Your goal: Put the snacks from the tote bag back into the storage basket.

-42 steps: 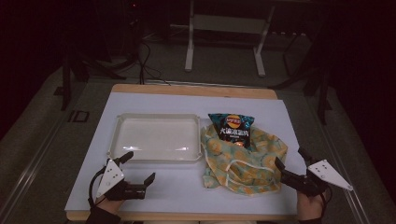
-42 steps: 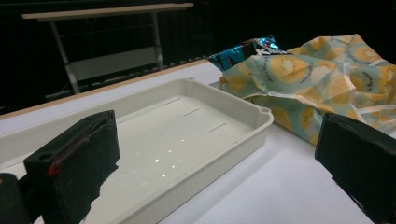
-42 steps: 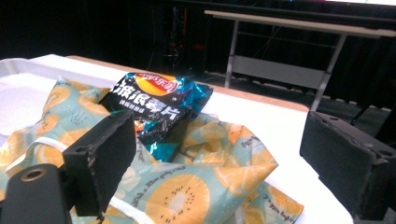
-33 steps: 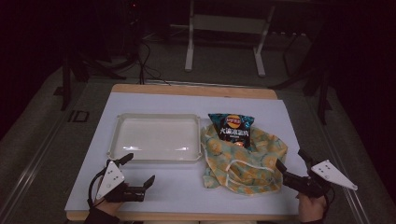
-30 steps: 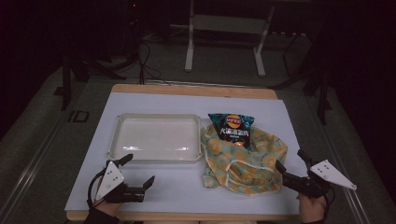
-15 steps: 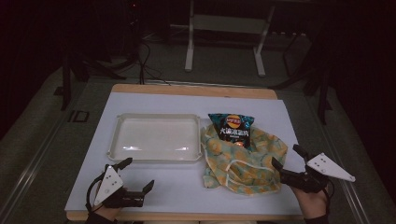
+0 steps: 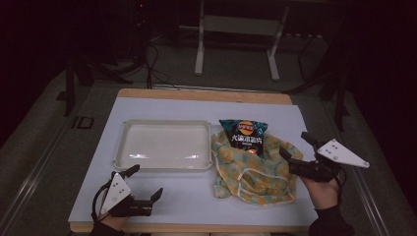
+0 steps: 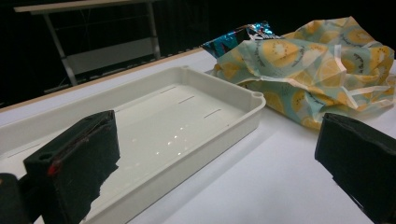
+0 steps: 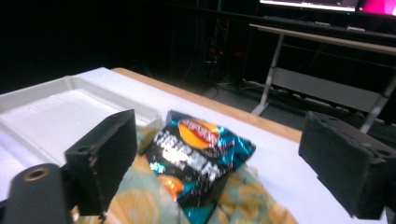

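Observation:
A dark blue chip bag (image 7: 244, 135) (image 9: 196, 161) lies on the upper part of a crumpled yellow-and-teal fruit-print cloth (image 7: 253, 169) (image 8: 317, 70) right of centre on the white table. A white empty tray (image 7: 162, 145) (image 8: 177, 116) sits to the cloth's left. My left gripper (image 7: 145, 182) is open near the front left edge, just below the tray, with nothing between its jaws. My right gripper (image 7: 295, 145) is open, raised over the cloth's right edge and facing the chip bag (image 8: 243, 35).
The white tabletop (image 7: 187, 194) ends in a wooden strip (image 7: 206, 94) at the far side. Beyond it, in the dark, stand a metal table frame (image 7: 236, 44) and cables (image 7: 152, 64) on the floor. Bare table lies in front of the tray and cloth.
My right gripper has lifted and moved up and slightly left toward the cloth's right edge. My left gripper has drifted a little toward the front edge. Tray, cloth and bag have not moved.

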The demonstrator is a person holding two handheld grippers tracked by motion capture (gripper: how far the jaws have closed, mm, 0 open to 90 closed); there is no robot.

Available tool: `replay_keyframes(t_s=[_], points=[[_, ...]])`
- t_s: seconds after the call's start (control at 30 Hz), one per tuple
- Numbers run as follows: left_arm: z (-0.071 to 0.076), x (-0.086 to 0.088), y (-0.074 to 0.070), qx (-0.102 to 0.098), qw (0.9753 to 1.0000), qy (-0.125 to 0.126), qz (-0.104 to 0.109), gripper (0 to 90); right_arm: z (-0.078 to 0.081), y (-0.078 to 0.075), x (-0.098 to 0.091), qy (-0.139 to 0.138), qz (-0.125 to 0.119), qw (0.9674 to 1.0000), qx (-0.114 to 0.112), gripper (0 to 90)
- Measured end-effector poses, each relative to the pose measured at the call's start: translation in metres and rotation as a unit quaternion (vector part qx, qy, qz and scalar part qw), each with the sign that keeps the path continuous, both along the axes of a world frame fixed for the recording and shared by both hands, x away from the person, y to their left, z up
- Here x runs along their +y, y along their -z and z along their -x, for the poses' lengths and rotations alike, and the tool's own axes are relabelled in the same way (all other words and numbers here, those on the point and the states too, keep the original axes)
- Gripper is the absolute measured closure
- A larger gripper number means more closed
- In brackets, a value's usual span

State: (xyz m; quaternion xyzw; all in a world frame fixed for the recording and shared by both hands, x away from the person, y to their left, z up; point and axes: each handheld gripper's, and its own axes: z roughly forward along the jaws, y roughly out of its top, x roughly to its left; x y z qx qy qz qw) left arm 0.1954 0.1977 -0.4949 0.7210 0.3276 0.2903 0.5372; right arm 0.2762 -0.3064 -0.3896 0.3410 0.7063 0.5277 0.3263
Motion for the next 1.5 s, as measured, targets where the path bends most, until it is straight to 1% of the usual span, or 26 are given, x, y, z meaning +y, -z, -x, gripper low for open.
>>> replay_keyframes(t_s=[0.17, 0.3, 0.37, 0.47, 0.5, 0.53, 0.6, 0.63, 0.67, 0.73, 0.77, 0.8, 0.83, 0.93, 1.07, 1.13, 1.17, 1.23, 1.27, 1.3, 1.33, 1.37, 1.47, 1.5], points=[[0.0, 0.001, 0.0, 0.0, 1.0, 0.001, 0.001, 0.4, -0.018, -0.009, 0.006, -0.007, 0.001, 1.0, -0.001, 12.8], [0.0, 0.001, 0.0, 0.0, 1.0, 0.002, 0.0, 0.4, -0.032, -0.012, 0.01, -0.003, -0.001, 1.0, 0.001, 13.2], [-0.001, 0.001, 0.0, 0.0, 1.0, 0.002, 0.001, 0.4, -0.039, -0.013, 0.011, -0.007, -0.005, 1.0, 0.002, 13.4], [-0.001, 0.0, 0.0, 0.0, 1.0, 0.003, 0.001, 0.4, -0.046, -0.013, 0.013, -0.007, -0.003, 1.0, 0.001, 13.4], [-0.001, 0.0, 0.0, 0.0, 1.0, 0.004, 0.001, 0.4, -0.053, -0.013, 0.015, -0.006, -0.005, 1.0, 0.001, 13.4], [-0.001, 0.0, 0.0, 0.0, 1.0, 0.004, 0.001, 0.4, -0.057, -0.013, 0.015, -0.009, -0.007, 0.9999, 0.003, 13.5], [-0.002, 0.0, 0.001, -0.001, 1.0, 0.005, 0.005, 0.4, -0.063, -0.013, 0.018, -0.01, -0.003, 0.9999, 0.002, 13.7], [-0.002, 0.001, 0.0, -0.001, 1.0, 0.006, 0.005, 0.4, -0.063, -0.013, 0.018, -0.01, -0.003, 0.9999, 0.002, 13.7], [-0.002, 0.001, 0.001, 0.0, 1.0, 0.006, 0.002, 0.4, -0.072, -0.012, 0.02, -0.012, -0.002, 0.9999, 0.005, 13.7], [-0.002, 0.0, 0.001, 0.001, 1.0, 0.007, 0.002, 0.4, -0.075, -0.011, 0.02, -0.01, -0.002, 0.9999, 0.006, 13.7], [-0.002, 0.0, 0.001, 0.001, 1.0, 0.008, 0.001, 0.4, -0.083, -0.009, 0.021, -0.013, -0.007, 0.9998, 0.015, 13.7], [-0.002, 0.0, 0.001, 0.001, 1.0, 0.008, 0.001, 0.4, -0.083, -0.009, 0.021, -0.013, -0.007, 0.9998, 0.015, 13.7], [-0.002, 0.0, 0.001, 0.001, 1.0, 0.008, 0.001, 0.4, -0.091, -0.005, 0.024, -0.011, -0.006, 0.9997, 0.019, 13.7], [-0.003, 0.0, 0.001, 0.001, 1.0, 0.009, 0.0, 0.4, -0.1, 0.001, 0.026, -0.014, -0.01, 0.9994, 0.031, 13.7], [-0.003, 0.0, 0.001, 0.001, 0.9999, 0.011, -0.001, 0.4, -0.114, 0.011, 0.03, -0.031, -0.014, 0.9982, 0.048, 15.2], [-0.002, -0.001, 0.001, 0.001, 0.9999, 0.012, -0.001, 0.4, -0.119, 0.015, 0.031, -0.039, -0.018, 0.9976, 0.054, 15.2], [-0.002, -0.001, 0.001, 0.001, 0.9999, 0.012, -0.001, 0.4, -0.119, 0.015, 0.031, -0.039, -0.018, 0.9976, 0.054, 15.2], [-0.002, -0.001, 0.001, 0.001, 0.9999, 0.013, -0.002, 0.4, -0.125, 0.02, 0.034, -0.033, -0.004, 0.9976, 0.06, 15.2], [-0.002, -0.001, 0.002, 0.002, 0.9999, 0.014, -0.003, 0.4, -0.129, 0.025, 0.034, -0.032, -0.001, 0.9975, 0.064, 17.5], [-0.002, -0.001, 0.002, 0.002, 0.9999, 0.014, -0.003, 0.4, -0.129, 0.025, 0.034, -0.032, -0.001, 0.9975, 0.064, 17.5], [-0.002, -0.001, 0.002, 0.002, 0.9999, 0.014, -0.004, 0.4, -0.133, 0.031, 0.033, -0.032, 0.0, 0.9969, 0.072, 17.6], [-0.002, -0.001, 0.002, 0.002, 0.9999, 0.015, -0.005, 0.4, -0.134, 0.033, 0.033, -0.033, -0.002, 0.9967, 0.075, 17.6], [-0.002, -0.001, 0.002, 0.002, 0.9999, 0.015, -0.005, 0.4, -0.139, 0.043, 0.031, -0.033, 0.004, 0.9955, 0.089, 17.7], [-0.002, -0.001, 0.002, 0.002, 0.9999, 0.015, -0.005, 0.4, -0.139, 0.043, 0.031, -0.033, 0.004, 0.9955, 0.089, 17.7]])
